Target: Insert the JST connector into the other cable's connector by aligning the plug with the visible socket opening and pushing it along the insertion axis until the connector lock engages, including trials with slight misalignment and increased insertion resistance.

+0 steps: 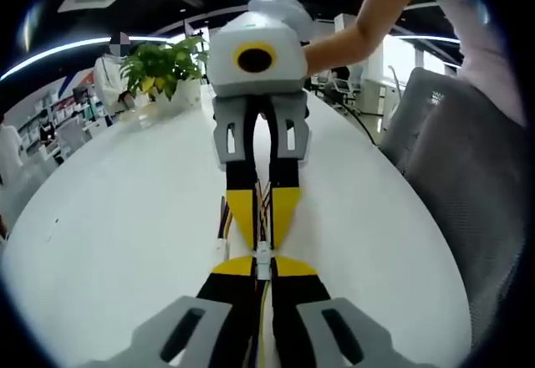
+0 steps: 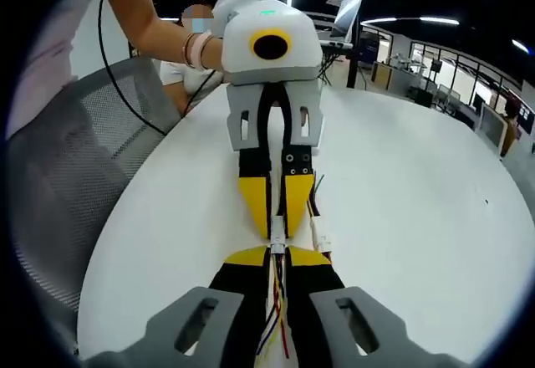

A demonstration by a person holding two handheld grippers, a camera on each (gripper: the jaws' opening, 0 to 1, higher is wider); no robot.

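Two small white JST connectors meet end to end between the two grippers, just above the white table. My left gripper is shut on one cable right behind its connector. Facing it tip to tip, my right gripper is shut on the other cable. In the right gripper view the joined white connectors sit between my right gripper and the left gripper. Red, white and blue wires run back between the right jaws. Whether the lock has caught is not visible.
A loose white connector on wires lies on the table beside the jaws. A grey mesh chair stands at the table's edge. A potted plant stands at the far side. A person's arms hold the grippers.
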